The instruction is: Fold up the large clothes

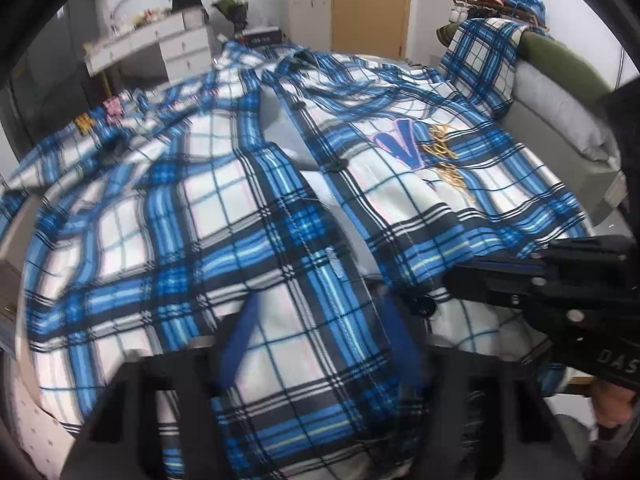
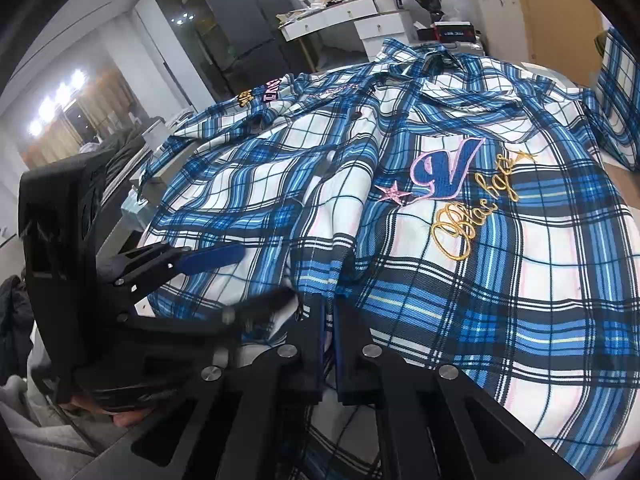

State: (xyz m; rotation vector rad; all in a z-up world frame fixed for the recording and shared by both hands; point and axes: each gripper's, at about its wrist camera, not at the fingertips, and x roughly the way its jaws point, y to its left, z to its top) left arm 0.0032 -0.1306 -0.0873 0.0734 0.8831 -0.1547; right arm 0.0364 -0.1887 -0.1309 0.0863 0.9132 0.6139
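Even indoor light, fisheye-warped edges, slight blur

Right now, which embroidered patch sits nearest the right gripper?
The gold script lettering, just below the blue V; the pink and yellow sleeve patches lie far off.

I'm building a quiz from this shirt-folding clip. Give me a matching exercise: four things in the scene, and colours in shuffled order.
Things:
1. Embroidered V
2. Script lettering
3. Star patch
4. Dresser

Colours:
A. gold
B. white
C. pink
D. blue with pink outline

Pairs: 1-D, 2-A, 3-C, 4-B. The first three sit on the plaid shirt.
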